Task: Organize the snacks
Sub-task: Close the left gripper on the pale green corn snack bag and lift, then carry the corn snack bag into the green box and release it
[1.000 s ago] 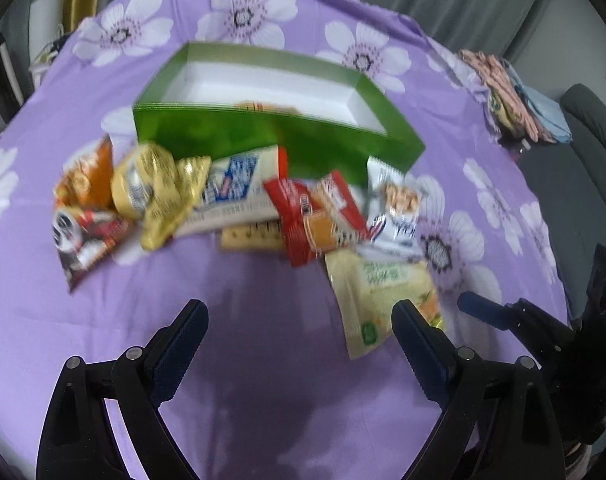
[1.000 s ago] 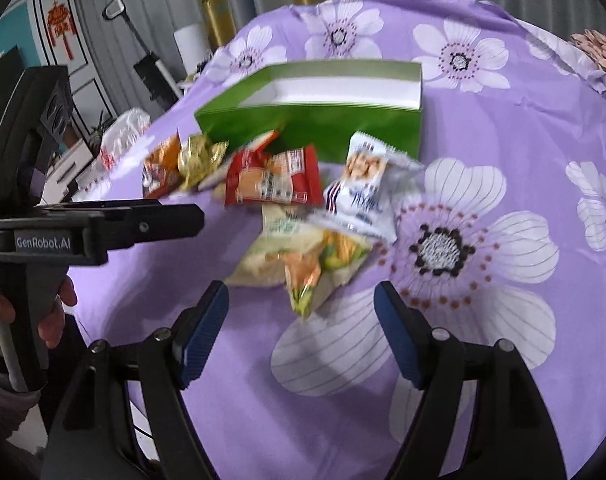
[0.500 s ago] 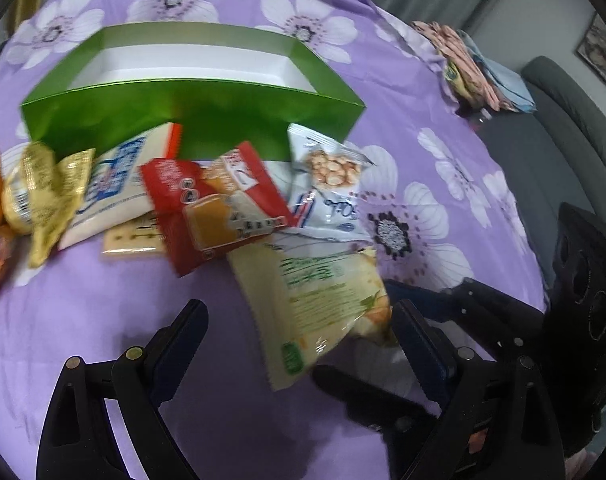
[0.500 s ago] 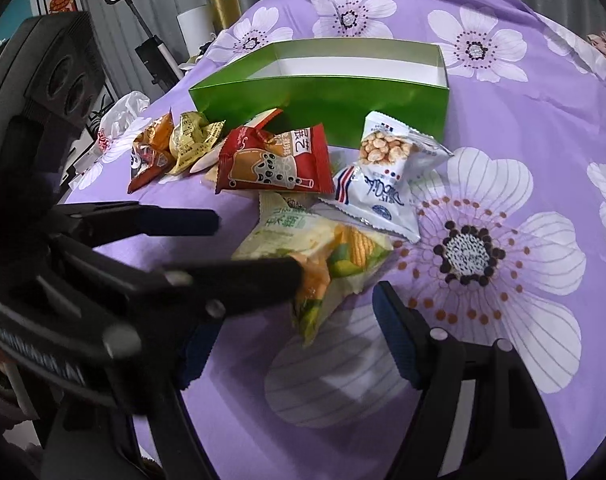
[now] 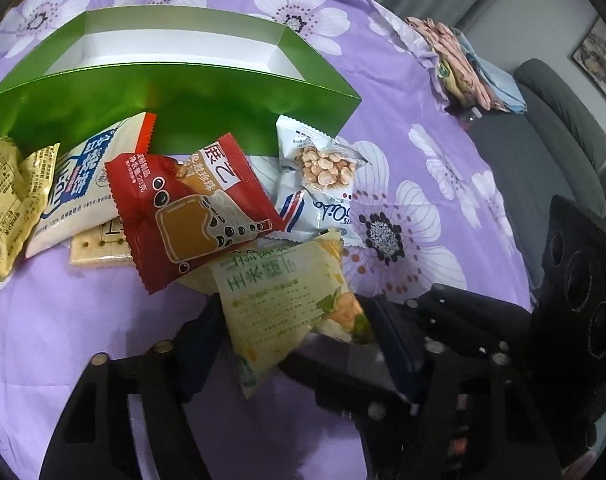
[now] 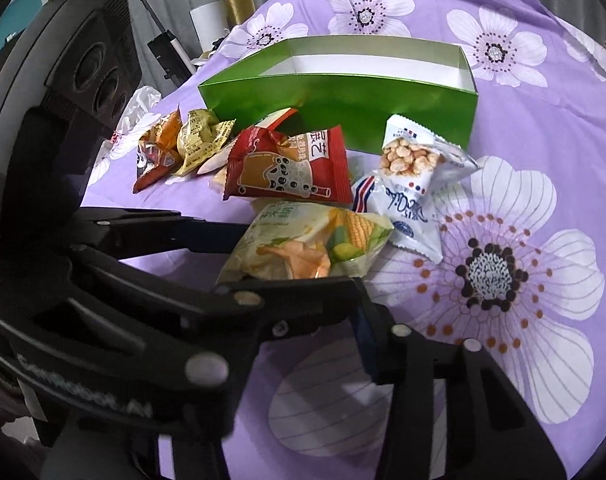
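**Both tools closing around the corn snack bag**

Left to right on the purple flowered desk [image 5: 103,340]: crumpled gold wrapper [image 5: 11,196], white and blue packet [image 5: 83,184] over a cracker [image 5: 99,248], red packet [image 5: 191,212], white peanut bag [image 5: 323,184]. All sit just in front of the green box [image 5: 175,96], which stands open-topped.

Corn snack bag [image 5: 279,300] lies nearest, its top edge tucked under the red packet.

Left tool [image 5: 299,344]: half-open, jaws closing, the bag's lower end between the 2 fingers. Cannot tell if the pads press it yet.

Right tool [image 6: 303,320]: narrower, jaws closing, crossed by the left tool at the bag's corner [image 6: 315,240]; contact hidden.
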{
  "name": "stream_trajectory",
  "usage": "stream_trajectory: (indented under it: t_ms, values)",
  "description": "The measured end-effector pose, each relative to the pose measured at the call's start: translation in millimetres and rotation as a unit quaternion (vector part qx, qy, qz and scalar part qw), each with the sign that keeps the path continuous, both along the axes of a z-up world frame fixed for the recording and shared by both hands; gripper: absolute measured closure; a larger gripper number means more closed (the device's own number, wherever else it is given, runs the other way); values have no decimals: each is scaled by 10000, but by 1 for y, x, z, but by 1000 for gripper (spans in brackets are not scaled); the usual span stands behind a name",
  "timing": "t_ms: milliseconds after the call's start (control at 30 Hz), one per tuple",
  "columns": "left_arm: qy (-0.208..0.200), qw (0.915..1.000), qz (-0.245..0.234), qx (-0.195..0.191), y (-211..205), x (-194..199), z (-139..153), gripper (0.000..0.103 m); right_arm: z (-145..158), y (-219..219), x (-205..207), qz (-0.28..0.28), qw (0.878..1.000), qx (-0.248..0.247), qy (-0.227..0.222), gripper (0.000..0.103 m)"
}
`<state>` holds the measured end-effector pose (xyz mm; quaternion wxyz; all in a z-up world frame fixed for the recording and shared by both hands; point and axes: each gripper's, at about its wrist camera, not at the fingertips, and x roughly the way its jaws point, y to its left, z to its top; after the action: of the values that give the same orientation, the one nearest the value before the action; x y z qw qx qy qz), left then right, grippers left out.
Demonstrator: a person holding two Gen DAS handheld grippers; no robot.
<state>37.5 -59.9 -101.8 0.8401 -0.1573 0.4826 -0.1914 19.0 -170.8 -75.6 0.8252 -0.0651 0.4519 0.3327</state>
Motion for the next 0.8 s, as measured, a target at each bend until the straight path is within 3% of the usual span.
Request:
stream_trajectory:
  t_ms: [233, 467, 800]
  values:
    - [-100, 9998, -62, -134, 8, -2, 2, 46, 0, 2, 0, -25, 9999, 6, -171, 80]
    - [-164, 9998, -38, -110, 10, -24, 14, 47, 12, 1, -18, 45, 9996, 229, -141, 82]
    - [-600, 9981, 107, 28, 9, -32, 46, 47, 40, 5, -25, 23, 9977, 401, -548, 82]
